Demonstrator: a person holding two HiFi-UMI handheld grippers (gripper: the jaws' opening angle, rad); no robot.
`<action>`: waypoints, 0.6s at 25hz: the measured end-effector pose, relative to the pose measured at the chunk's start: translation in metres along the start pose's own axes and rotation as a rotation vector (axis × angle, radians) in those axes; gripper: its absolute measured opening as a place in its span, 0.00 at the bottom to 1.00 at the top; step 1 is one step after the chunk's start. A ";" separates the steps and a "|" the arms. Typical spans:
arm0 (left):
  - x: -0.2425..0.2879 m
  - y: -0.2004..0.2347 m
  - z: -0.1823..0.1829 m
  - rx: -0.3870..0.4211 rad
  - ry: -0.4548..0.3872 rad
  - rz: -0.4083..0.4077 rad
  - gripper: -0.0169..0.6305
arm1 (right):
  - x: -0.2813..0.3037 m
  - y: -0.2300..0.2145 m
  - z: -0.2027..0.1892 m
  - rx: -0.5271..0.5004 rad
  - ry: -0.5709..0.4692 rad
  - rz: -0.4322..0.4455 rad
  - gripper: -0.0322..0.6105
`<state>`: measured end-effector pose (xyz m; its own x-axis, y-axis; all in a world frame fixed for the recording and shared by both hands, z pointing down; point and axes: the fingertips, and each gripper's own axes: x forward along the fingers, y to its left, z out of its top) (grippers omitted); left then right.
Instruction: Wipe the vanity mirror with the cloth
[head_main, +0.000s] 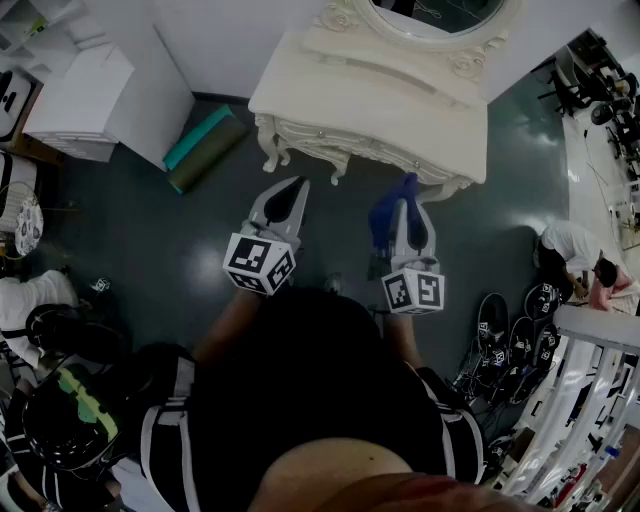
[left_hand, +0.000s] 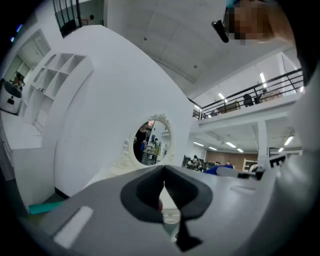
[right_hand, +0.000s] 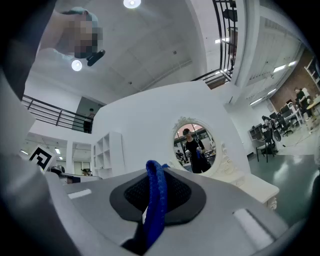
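Right gripper (head_main: 410, 203) jaws clamped on blue cloth (right_hand: 156, 200), left gripper (head_main: 290, 192) jaws closed, empty, oval vanity mirror (right_hand: 194, 148) ahead

The head view is dim, with pale glare on the floor (head_main: 520, 140) far right of the jaws. Both gripper views are brighter, lit by ceiling lamps (right_hand: 131, 3) high above the jaws; their edges bend and darken. The left gripper (left_hand: 164, 175) and the cloth (right_hand: 156, 210) in the right gripper (right_hand: 157, 175) look soft close up
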<state>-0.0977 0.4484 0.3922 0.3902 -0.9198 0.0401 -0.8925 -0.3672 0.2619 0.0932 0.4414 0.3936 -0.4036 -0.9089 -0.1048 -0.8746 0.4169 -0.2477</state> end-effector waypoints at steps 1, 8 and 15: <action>-0.001 0.002 0.000 -0.001 -0.002 0.001 0.04 | 0.001 0.002 0.000 0.000 -0.001 0.000 0.10; -0.004 0.007 -0.001 0.002 0.010 -0.011 0.04 | 0.004 0.014 0.000 0.001 0.004 0.003 0.10; -0.014 0.015 -0.005 0.000 0.022 -0.026 0.04 | 0.001 0.024 -0.005 0.043 -0.011 -0.020 0.11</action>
<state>-0.1156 0.4569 0.4000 0.4181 -0.9068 0.0542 -0.8820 -0.3909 0.2633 0.0707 0.4506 0.3929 -0.3828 -0.9172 -0.1102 -0.8699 0.3980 -0.2914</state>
